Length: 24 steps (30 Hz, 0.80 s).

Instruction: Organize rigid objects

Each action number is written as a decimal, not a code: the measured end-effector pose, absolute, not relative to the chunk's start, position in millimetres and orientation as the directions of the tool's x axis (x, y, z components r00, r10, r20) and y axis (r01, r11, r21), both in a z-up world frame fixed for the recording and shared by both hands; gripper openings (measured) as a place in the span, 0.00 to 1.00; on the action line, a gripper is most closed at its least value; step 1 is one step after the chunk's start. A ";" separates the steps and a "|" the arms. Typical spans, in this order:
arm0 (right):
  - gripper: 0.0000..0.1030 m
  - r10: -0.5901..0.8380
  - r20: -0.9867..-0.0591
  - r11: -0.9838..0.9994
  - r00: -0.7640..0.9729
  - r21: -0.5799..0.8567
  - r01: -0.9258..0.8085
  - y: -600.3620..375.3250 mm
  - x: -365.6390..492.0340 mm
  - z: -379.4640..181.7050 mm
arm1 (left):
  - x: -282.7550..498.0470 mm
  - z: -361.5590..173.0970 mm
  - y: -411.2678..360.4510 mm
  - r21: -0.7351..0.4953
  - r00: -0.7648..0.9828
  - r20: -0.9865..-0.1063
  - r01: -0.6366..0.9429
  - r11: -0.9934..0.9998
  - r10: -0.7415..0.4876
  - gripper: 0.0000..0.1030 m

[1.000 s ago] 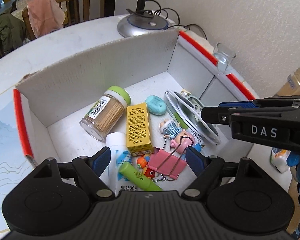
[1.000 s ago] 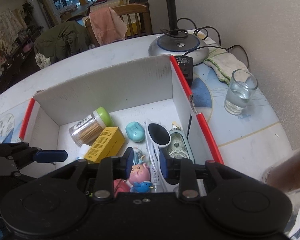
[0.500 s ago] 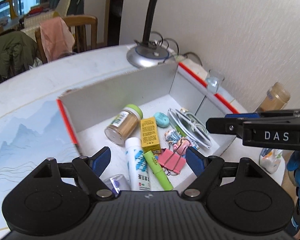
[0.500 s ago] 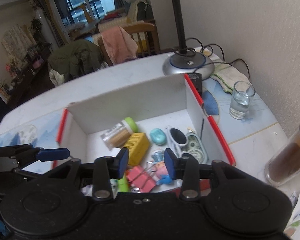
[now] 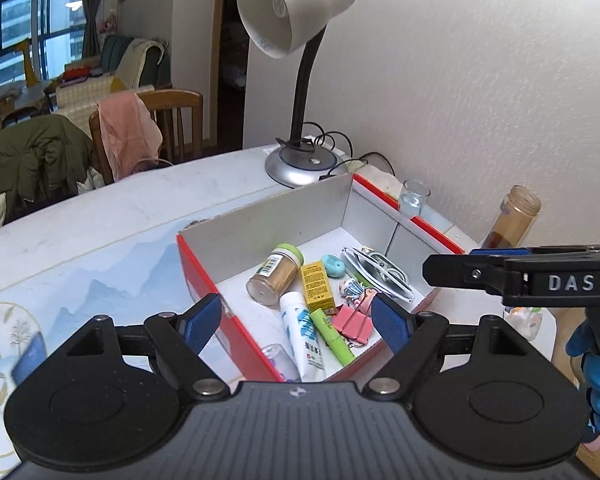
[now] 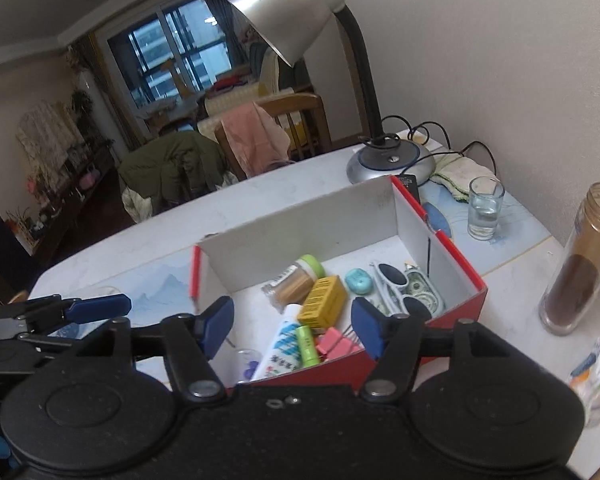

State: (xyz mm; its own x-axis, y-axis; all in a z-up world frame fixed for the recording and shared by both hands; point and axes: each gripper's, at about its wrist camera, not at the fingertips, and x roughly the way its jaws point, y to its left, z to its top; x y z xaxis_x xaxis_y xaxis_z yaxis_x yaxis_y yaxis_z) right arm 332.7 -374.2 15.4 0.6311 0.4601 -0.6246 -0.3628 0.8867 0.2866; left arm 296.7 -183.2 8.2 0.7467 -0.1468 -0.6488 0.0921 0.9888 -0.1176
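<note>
Both grippers hang above the red box [image 5: 204, 280] on the table [image 5: 100, 216], and nothing is between their jaws. The left gripper [image 5: 296, 322] is spread wide. The right gripper [image 6: 292, 322] has just been opening its jaws and holds nothing.

The small things all lie inside the box: the jar with a green lid [image 6: 296, 278], the yellow carton [image 6: 323, 301], the white tube [image 6: 281, 346], the green stick [image 6: 307, 346], the pink clip [image 6: 336, 345] and the sunglasses [image 6: 394, 286].

What could go wrong? The glass of water [image 6: 485, 208] and the tall brown jar [image 6: 580, 272] stand near the box. A careless swing of the right gripper could tip them over.

The left view shows a little toy figure [image 5: 350, 288] by the clip. The right view hides it, but shows the water glass clearly.
</note>
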 end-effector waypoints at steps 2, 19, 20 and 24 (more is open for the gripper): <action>0.71 0.460 -0.613 0.887 0.643 0.291 -0.357 -372.6 323.6 17.5 | 288.4 11.2 -178.4 -0.119 0.754 -0.641 0.092 0.989 -0.147 0.80; 1.00 0.352 -0.563 0.936 0.748 0.226 -0.270 -377.6 264.6 19.3 | 244.3 20.3 -163.8 -0.138 0.782 -0.595 0.128 0.982 -0.186 1.00; 1.00 0.341 -0.561 0.940 0.754 0.217 -0.264 -377.5 262.5 19.4 | 242.1 19.7 -164.5 -0.134 0.782 -0.595 0.128 0.983 -0.183 1.00; 1.00 0.330 -0.558 0.944 0.762 0.198 -0.264 -377.3 252.2 19.4 | 231.9 18.7 -165.2 -0.131 0.792 -0.585 0.123 0.984 -0.177 1.00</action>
State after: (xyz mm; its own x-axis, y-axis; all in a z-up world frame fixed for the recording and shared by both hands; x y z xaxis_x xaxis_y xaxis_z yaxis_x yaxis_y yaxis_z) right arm 252.2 -377.3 19.4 0.7617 0.3301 -0.5576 -0.2638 0.9439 0.1984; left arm 231.9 -165.2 18.7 0.7916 -0.1769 -0.5849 0.1233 0.9837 -0.1306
